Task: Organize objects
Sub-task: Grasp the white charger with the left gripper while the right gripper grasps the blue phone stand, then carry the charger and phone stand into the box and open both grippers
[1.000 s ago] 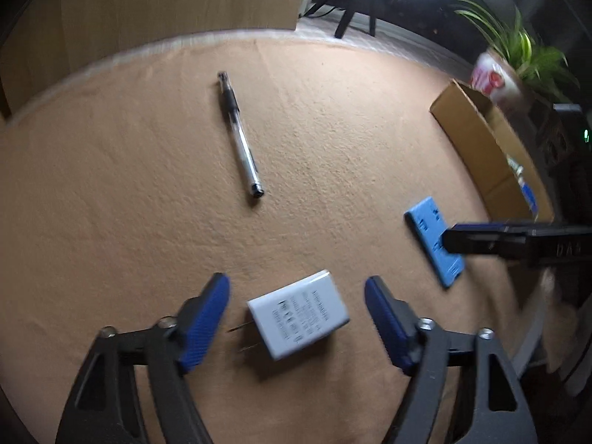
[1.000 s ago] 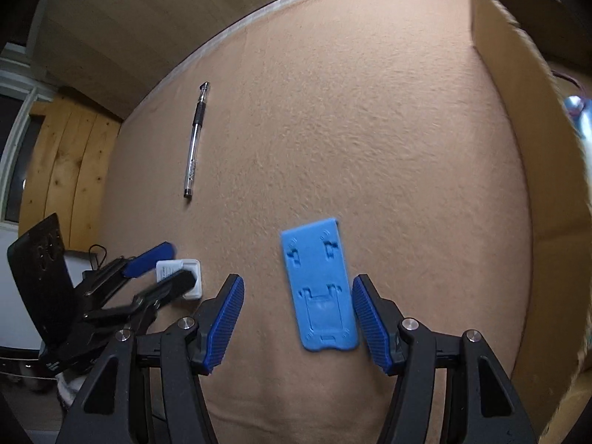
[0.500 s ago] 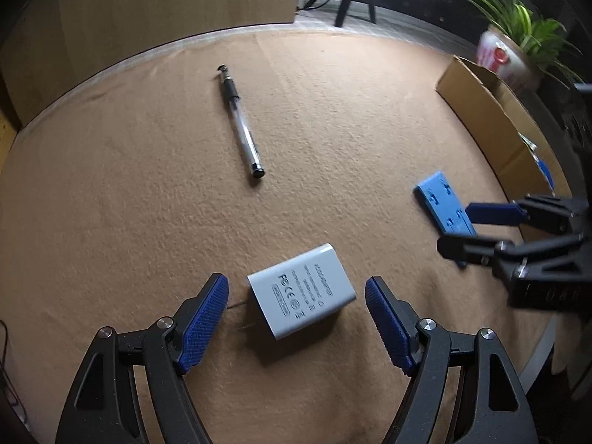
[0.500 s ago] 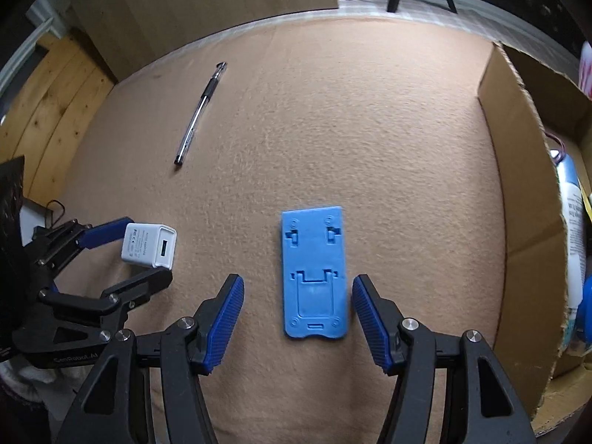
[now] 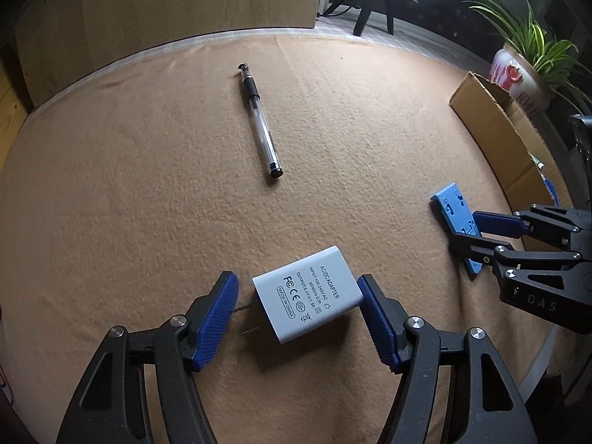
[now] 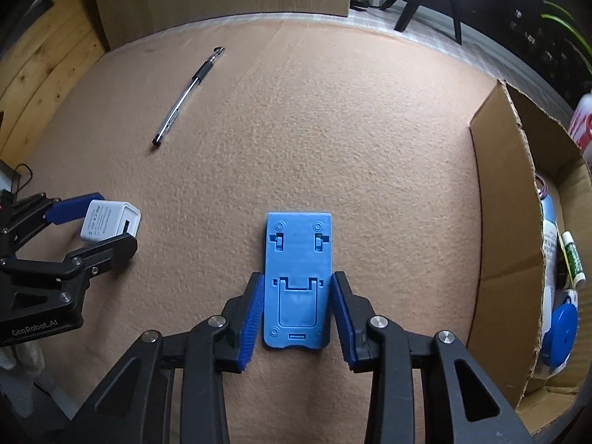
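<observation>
Both claws are straddling their targets on the desk [image 5: 148,185]. The left claw [image 5: 296,314] is gaping wide around the white adapter [image 5: 307,298]. The right claw [image 6: 298,314], narrow, is flanking the blue stand [image 6: 298,277]; contact unclear. Judged next: squeezing, lifting, carrying toward the cardboard box [image 6: 499,222] at three o'clock.

From my left wrist camera, the right gripper [image 5: 466,229] covers the near part of the blue phone stand [image 5: 453,209], so I can't tell whether its pads touch it. The cardboard box [image 5: 492,125] wall hides nearly all its contents there. On the right wrist view the box [image 6: 503,229] runs off the frame's right edge; I see only slivers of a white tube [image 6: 571,257] and a blue round lid [image 6: 562,336], labels unreadable. The charger [image 6: 111,222] print is too small here.
</observation>
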The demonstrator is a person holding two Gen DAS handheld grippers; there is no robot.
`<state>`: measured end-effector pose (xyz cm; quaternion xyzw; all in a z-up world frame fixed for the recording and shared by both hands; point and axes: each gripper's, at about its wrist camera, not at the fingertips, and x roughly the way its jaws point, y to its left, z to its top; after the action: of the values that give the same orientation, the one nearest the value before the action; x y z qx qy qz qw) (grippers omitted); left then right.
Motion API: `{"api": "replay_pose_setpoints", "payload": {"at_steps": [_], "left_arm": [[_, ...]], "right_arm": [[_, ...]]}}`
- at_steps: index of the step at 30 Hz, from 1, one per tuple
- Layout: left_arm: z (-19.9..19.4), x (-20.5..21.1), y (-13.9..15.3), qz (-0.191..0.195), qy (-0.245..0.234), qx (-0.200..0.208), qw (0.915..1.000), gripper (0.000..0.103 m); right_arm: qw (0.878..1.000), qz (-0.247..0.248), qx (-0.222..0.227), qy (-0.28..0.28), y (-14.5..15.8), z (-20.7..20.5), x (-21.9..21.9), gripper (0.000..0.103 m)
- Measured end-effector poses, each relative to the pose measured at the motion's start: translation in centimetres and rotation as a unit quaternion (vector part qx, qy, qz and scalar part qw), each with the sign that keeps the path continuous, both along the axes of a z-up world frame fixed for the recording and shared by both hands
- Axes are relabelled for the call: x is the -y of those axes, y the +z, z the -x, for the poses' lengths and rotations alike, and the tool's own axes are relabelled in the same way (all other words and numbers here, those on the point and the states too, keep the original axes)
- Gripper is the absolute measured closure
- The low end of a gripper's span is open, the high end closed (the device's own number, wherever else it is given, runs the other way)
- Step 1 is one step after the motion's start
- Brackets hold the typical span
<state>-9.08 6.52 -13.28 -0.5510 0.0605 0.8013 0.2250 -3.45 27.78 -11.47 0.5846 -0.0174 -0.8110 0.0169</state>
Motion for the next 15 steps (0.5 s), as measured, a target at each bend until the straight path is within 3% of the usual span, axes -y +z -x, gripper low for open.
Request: {"api": "replay_pose_setpoints", "payload": {"at_steps": [11, 12, 15], "left_arm": [[-0.2, 0.4, 1.7, -0.027, 0.013, 0.005, 0.9995, 0.033], [-0.2, 0.3, 1.9, -0.028, 0.012, 0.004, 0.9995, 0.033], [0.0, -0.5, 2.8, -0.035, 0.007, -0.002, 0.9994, 0.033]], "right_arm": [[0.997, 0.055, -0.041, -0.034, 2.5, -2.3, -2.1, 0.07], [0.997, 0.064, -0.048, -0.004, 2.9, -2.6, -2.5, 0.07], [0.995, 0.074, -0.066, -0.017, 4.2, -3.7, -3.7, 0.07]]}}
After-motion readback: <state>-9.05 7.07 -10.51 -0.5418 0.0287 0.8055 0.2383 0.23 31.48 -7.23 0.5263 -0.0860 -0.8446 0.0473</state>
